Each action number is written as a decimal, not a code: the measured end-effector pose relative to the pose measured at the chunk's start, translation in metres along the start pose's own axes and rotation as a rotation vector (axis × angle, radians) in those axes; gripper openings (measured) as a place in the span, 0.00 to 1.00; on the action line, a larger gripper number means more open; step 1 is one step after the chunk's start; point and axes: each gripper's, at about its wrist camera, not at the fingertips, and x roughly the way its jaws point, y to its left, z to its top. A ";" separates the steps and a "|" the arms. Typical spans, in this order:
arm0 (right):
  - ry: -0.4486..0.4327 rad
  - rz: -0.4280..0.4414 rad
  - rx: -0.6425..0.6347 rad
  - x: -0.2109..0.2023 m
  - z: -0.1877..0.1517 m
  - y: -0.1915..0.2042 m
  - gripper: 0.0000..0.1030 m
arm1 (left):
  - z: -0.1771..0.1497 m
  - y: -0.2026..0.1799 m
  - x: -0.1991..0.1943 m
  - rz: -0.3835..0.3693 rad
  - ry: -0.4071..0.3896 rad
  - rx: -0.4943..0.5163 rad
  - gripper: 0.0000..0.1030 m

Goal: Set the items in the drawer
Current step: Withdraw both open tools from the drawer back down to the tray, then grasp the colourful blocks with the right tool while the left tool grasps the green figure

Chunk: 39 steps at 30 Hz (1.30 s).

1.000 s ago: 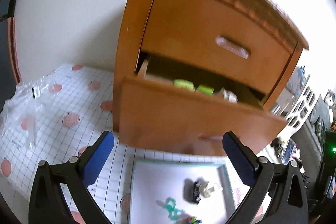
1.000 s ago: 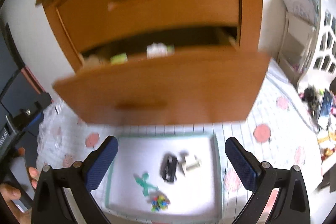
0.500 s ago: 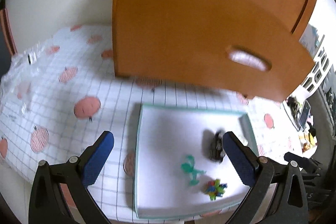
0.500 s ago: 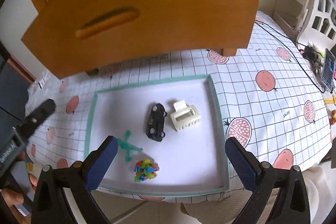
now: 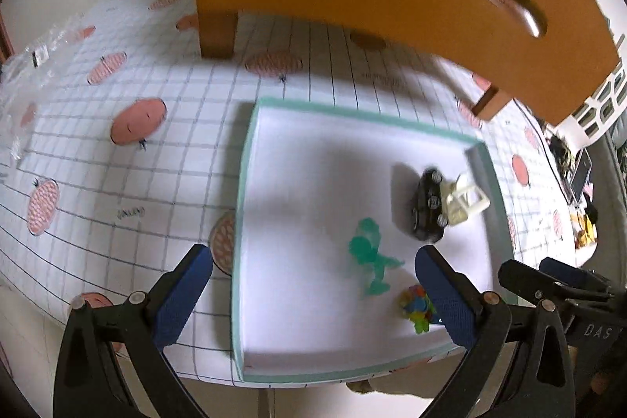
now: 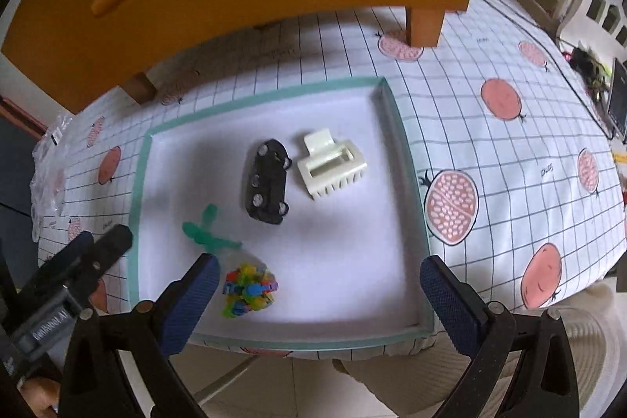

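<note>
Both wrist views look down, near; share tray [image 5: 245, 206] [image 6: 407, 159].

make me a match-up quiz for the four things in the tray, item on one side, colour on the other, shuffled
Items:
1. toy car
2. hair claw clip
3. small dinosaur figure
4. pile of tiny clips

Colours:
A. green
B. mixed bright colours
C. black
D. cream white

Pairs: 1-C, 2-D, 3-A, 4-B
</note>
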 end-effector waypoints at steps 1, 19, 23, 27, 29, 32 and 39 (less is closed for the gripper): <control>0.012 0.000 -0.004 0.002 0.000 0.001 1.00 | -0.002 0.001 0.004 -0.001 0.016 -0.004 1.00; 0.200 0.042 -0.179 0.042 -0.012 0.036 1.00 | -0.018 0.022 0.028 0.001 0.111 -0.076 0.99; 0.234 0.036 -0.170 0.052 -0.014 0.036 1.00 | -0.018 0.025 0.027 -0.008 0.110 -0.082 0.99; 0.259 0.038 -0.178 0.059 -0.017 0.040 1.00 | -0.018 0.025 0.028 -0.011 0.110 -0.085 0.99; 0.271 0.038 -0.187 0.062 -0.018 0.042 0.99 | -0.016 0.026 0.029 -0.012 0.109 -0.088 0.99; 0.282 0.029 -0.192 0.066 -0.020 0.044 0.93 | -0.012 0.022 0.032 -0.016 0.103 -0.073 0.99; 0.290 0.023 -0.174 0.071 -0.021 0.041 0.74 | -0.004 0.016 0.040 -0.035 0.110 -0.063 0.98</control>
